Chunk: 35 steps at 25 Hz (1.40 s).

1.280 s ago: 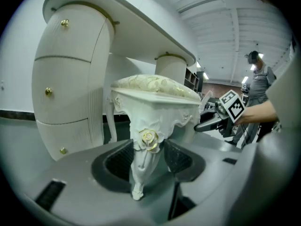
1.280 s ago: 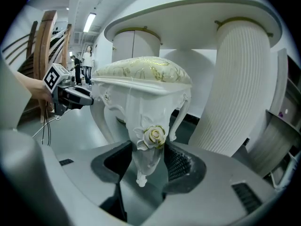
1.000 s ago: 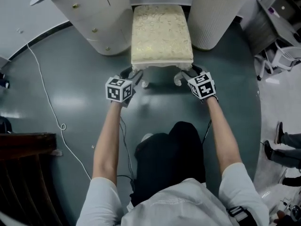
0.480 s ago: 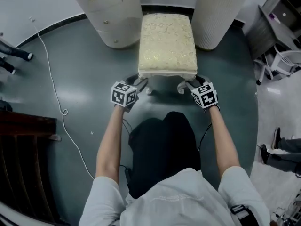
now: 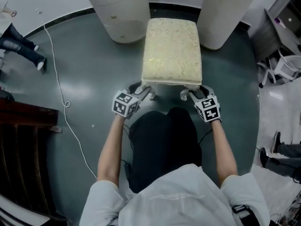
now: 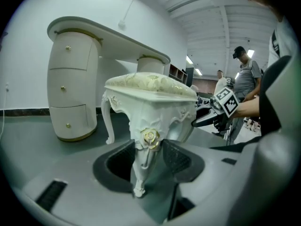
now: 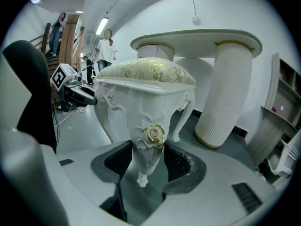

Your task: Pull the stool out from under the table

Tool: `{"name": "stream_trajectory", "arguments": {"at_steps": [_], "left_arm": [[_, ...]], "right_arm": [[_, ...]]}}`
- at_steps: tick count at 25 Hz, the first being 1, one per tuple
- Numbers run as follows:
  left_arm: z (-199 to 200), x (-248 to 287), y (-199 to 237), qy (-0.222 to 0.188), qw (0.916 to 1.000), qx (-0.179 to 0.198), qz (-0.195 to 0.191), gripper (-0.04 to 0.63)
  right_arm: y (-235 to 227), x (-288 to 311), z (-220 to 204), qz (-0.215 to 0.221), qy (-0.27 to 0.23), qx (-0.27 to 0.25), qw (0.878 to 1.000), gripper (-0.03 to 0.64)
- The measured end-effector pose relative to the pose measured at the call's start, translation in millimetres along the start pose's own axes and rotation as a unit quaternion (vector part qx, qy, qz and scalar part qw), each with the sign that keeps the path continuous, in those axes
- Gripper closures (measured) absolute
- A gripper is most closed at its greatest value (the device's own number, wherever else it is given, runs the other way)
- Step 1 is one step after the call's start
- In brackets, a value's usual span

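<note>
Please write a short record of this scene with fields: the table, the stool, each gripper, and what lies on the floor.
table: white table with a drawer pedestal and a ribbed pedestal
stool: cream cushioned stool on the grey floor, its far end between the two pedestals
left: left gripper grips a front leg; its fingers have just been closing on it
right: right gripper grips the other front leg
floor: white cable lying to the left of the stool in the head view
</note>
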State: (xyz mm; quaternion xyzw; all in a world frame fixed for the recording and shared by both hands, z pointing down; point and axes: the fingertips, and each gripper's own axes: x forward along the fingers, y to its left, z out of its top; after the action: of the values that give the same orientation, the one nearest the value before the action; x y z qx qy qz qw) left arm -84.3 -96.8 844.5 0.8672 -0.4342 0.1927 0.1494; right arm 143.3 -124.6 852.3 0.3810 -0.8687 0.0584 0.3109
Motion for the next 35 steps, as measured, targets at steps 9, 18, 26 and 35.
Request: {"name": "stream_trajectory", "arguments": {"at_steps": [9, 18, 26, 35], "left_arm": [[-0.3, -45.4, 40.4, -0.01, 0.9995, 0.031, -0.003, 0.441], [102.4, -46.3, 120.0, -0.061, 0.9929, 0.064, 0.08, 0.571], [277.9, -78.2, 128.8, -0.08, 0.9907, 0.086, 0.069, 0.574], [502.0, -165.0, 59.5, -0.089, 0.9862, 0.125, 0.061, 0.574]], "right_arm": [[-25.0, -35.5, -6.5, 0.134, -0.048, 0.049, 0.989, 0.391], [-120.9, -35.8, 83.1, -0.083, -0.079, 0.058, 0.992, 0.601], [-147.8, -104.2, 272.1, -0.128, -0.128, 0.036, 0.983, 0.601], [-168.5, -263.8, 463.9, -0.117, -0.143, 0.016, 0.983, 0.601]]}}
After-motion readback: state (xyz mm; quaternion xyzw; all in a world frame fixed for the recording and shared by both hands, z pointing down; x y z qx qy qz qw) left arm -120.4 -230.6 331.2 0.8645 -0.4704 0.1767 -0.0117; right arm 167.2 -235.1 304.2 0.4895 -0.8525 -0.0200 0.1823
